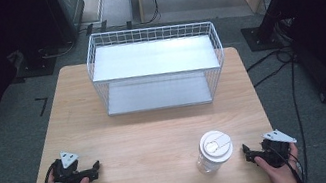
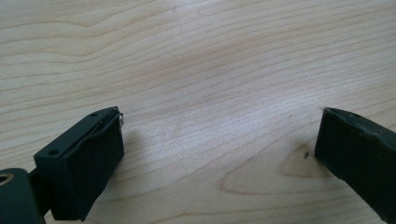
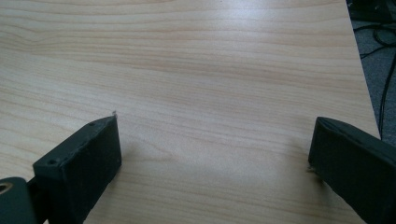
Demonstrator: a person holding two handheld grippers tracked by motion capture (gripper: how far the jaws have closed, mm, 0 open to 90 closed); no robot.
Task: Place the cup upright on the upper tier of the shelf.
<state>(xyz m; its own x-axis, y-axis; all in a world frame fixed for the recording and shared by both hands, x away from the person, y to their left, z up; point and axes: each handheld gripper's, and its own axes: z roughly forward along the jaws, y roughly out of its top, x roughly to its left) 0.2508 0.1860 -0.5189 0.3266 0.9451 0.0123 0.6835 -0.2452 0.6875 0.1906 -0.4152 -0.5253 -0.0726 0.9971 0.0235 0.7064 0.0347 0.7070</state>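
Note:
A clear plastic jar (image 1: 213,156) with a white lid stands upright near the table's front edge, right of the middle. My right gripper (image 1: 246,154) rests on the table just right of the jar, held in a hand, apart from it. Its jaws stand wide open over bare wood (image 3: 215,120). My left gripper (image 1: 95,168) lies at the front left, also held in a hand. Its jaws are wide open as well, with nothing between them (image 2: 222,112).
A white wire basket (image 1: 150,34) with two flat shelves stands at the back middle of the wooden table (image 1: 148,134). Cables lie on the floor (image 1: 277,58) to the right. The table's right edge (image 3: 362,70) is close to the right gripper.

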